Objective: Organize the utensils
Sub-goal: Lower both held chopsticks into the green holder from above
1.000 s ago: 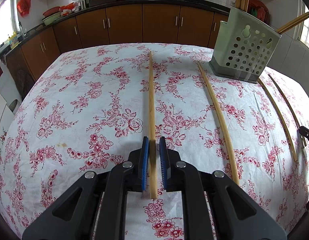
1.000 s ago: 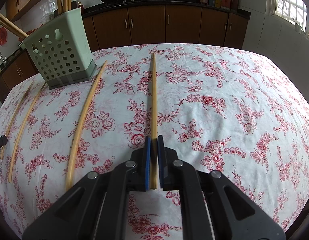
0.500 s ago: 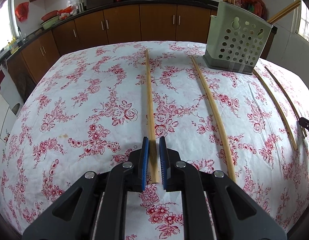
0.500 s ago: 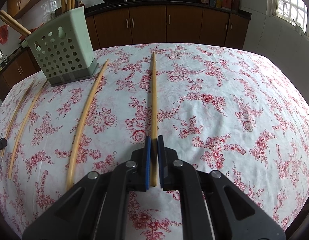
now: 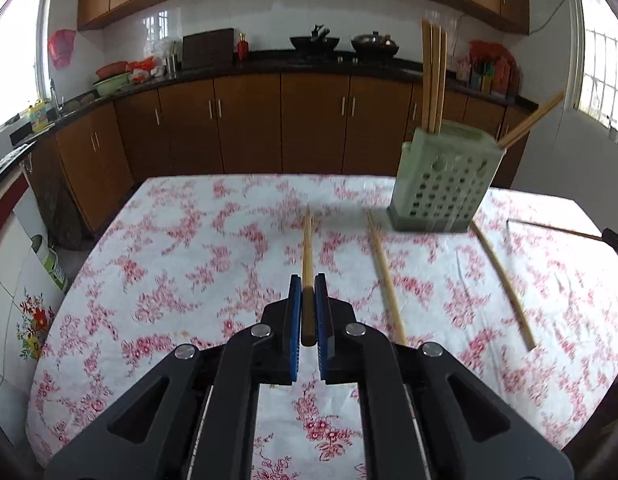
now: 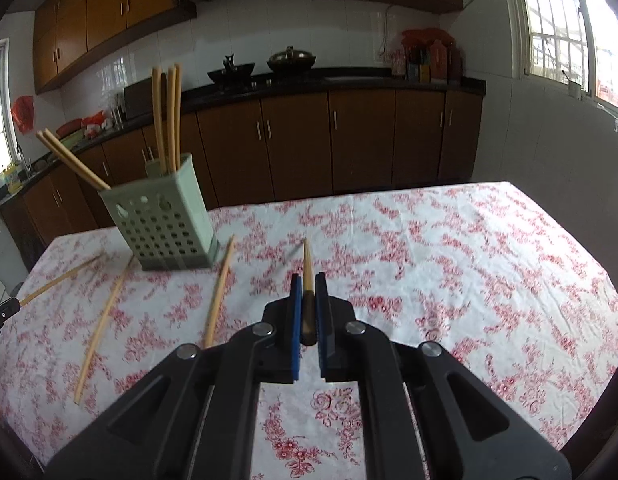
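Chopsticks are what I'm sorting, and I have one in each hand. My left gripper (image 5: 307,294) is pinched on a chopstick (image 5: 307,248) near its thick end, and my right gripper (image 6: 307,294) is pinched on another chopstick (image 6: 307,262) the same way. Both sticks point forward over the flowered tablecloth (image 5: 169,264) and look lifted clear of it, though I can't be sure their far tips are off the cloth.

The step in hand, as I judge it, is carrying these to the green holder (image 5: 445,184). To do it well I should keep both pinches firm, raise each stick higher than the holder's rim, tip it toward upright, and lower the thin end in beside the ones already standing. Going one hand at a time would keep the sticks from crossing. The holder looks light, so a knock on its rim might shift it.

Counting from the right wrist view: five chopsticks sit in the holder, three upright and two leaning. Three lie loose on the cloth, and two are in my grippers. One holder.
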